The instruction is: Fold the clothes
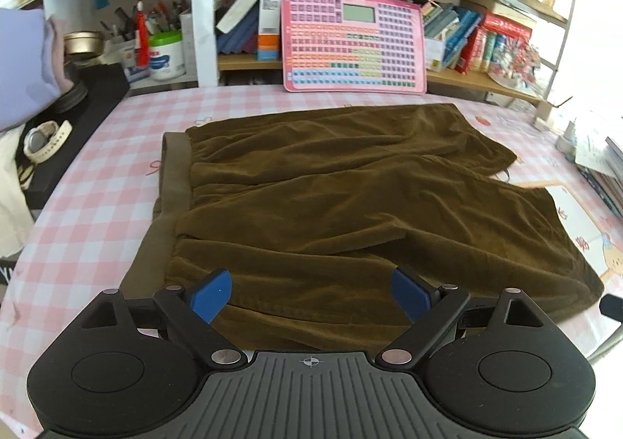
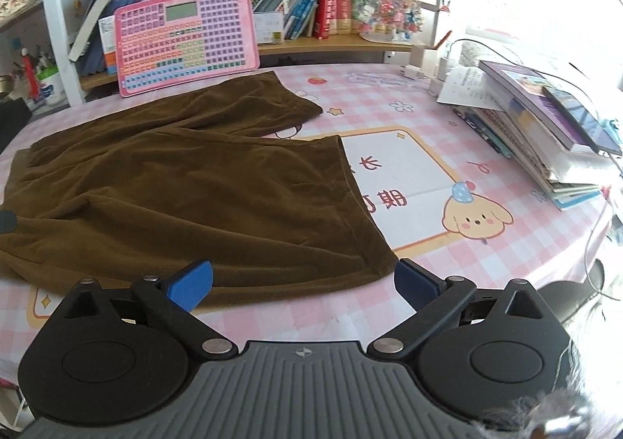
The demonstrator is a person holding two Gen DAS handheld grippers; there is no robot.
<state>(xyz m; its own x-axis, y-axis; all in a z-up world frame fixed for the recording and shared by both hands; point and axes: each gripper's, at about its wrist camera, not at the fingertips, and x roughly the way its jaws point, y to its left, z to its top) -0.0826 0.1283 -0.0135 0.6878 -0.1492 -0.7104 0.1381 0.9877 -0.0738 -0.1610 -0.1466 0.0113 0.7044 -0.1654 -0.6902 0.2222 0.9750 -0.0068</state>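
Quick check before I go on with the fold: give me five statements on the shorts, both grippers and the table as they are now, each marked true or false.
1. The brown shorts lie spread flat on the pink checked tablecloth. True.
2. The left gripper is clamped on the waistband. False: its jaws stand open with nothing pinched; cloth only lies below them.
3. The right gripper is open, near the corner of the nearer leg's hem. True.
4. The shorts are already folded in half. False: both legs lie apart, unfolded.
5. A pink keyboard toy leans against the bookshelf behind the shorts. True.
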